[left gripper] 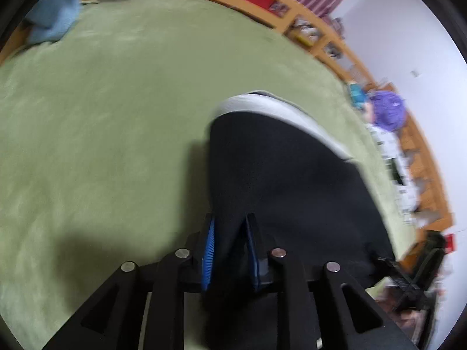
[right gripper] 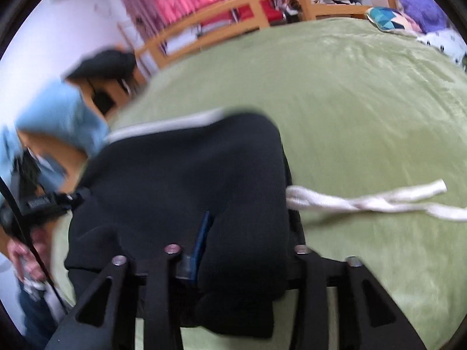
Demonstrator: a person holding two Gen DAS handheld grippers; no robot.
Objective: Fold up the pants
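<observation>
Black pants (left gripper: 280,175) with a grey-white side stripe (left gripper: 280,110) hang over a green bedspread (left gripper: 116,116). My left gripper (left gripper: 230,227) is shut on the pants' fabric, its blue pads pinching a fold. In the right wrist view my right gripper (right gripper: 233,233) is shut on the pants (right gripper: 189,175); black cloth drapes over and hides its right finger. A white drawstring (right gripper: 364,201) trails from the pants to the right over the bedspread (right gripper: 364,102). The other gripper (right gripper: 43,204) shows at the left edge.
A wooden bed rail (left gripper: 292,8) runs along the far side. A light blue cloth (left gripper: 55,20) lies at the far left corner. A purple plush (left gripper: 388,110) and a patterned cushion (right gripper: 385,19) sit by the rail. The person in a blue top (right gripper: 58,116) stands at left.
</observation>
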